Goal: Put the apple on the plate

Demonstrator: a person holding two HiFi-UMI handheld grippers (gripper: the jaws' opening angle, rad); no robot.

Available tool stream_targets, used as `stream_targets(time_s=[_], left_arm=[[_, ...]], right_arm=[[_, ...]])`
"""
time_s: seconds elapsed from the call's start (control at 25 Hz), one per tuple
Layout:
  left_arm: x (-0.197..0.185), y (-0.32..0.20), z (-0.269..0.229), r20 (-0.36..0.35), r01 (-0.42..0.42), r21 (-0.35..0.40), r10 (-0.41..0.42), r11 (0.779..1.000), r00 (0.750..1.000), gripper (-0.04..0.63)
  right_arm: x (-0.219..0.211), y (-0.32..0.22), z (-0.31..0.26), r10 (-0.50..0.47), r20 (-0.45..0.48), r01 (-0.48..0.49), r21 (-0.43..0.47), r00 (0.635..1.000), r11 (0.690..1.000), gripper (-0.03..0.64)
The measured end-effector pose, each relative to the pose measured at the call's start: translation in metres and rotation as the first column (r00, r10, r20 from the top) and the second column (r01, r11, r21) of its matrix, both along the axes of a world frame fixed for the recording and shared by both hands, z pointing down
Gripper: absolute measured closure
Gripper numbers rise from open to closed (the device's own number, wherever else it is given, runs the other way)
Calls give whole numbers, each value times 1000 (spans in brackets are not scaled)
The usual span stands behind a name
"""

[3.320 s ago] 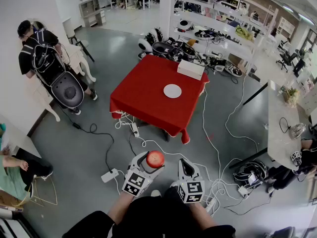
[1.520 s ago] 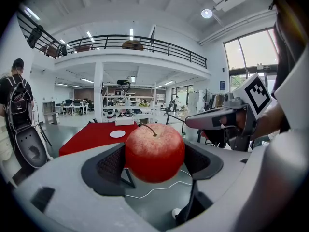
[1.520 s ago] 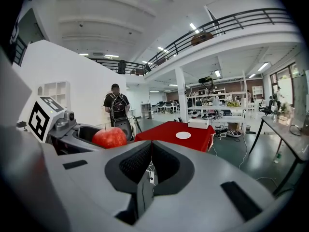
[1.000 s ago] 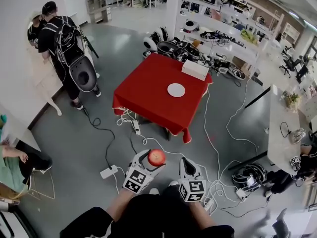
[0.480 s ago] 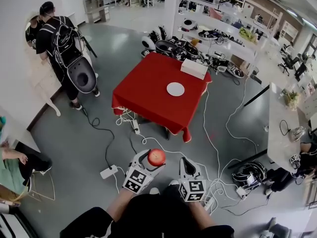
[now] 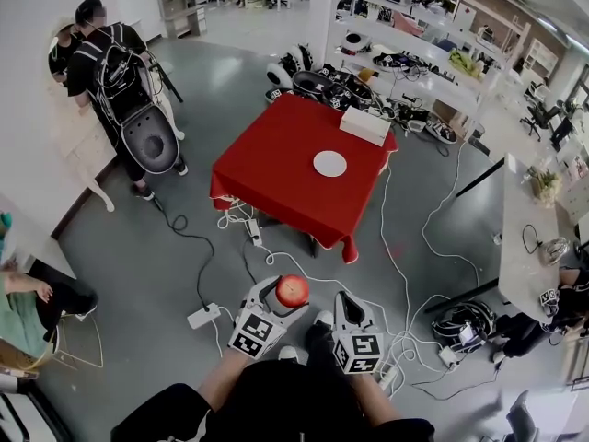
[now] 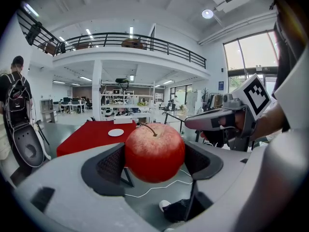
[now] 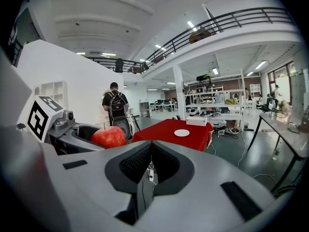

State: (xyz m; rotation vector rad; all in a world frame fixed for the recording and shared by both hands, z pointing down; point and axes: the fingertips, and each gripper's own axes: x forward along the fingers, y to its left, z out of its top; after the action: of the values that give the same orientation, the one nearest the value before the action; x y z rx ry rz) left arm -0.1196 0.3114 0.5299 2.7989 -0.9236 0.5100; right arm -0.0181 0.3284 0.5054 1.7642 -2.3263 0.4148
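Textured pads of the left gripper [image 7: 154, 164] pinch the red apple [image 6: 292, 289], stem up; the right gripper [image 8: 151, 164] has its jaws pressed together on nothing. Black-and-white square markers cover each gripper's cube [image 6: 360, 350]. Both are held low and side by side, aimed at the red table [image 6: 267, 178] well ahead, where the white plate [image 6: 329, 163] lies.

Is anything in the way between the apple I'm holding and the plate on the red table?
Only loose cables on the floor before the table. The apple is in the left gripper, and its top up to the plate is bare; the white box sits beyond it.
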Motion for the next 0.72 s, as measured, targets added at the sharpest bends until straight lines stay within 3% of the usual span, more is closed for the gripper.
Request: stream_targets(time_s=[0.2, 0.36, 0.72], left_arm=[[2, -13, 4, -19, 4, 9, -4, 1000, 1000, 210], [11, -27, 8, 4, 0, -11, 0, 1000, 1000, 210], [33, -87, 7, 6, 1, -12, -1, 1000, 1000, 210]], right_arm=[[2, -10, 7, 3, 7, -3, -11, 1000, 1000, 604], [14, -25, 10, 7, 12, -7, -20, 1000, 1000, 604], [35, -86, 3, 4, 19, -4, -5, 1000, 1000, 604]])
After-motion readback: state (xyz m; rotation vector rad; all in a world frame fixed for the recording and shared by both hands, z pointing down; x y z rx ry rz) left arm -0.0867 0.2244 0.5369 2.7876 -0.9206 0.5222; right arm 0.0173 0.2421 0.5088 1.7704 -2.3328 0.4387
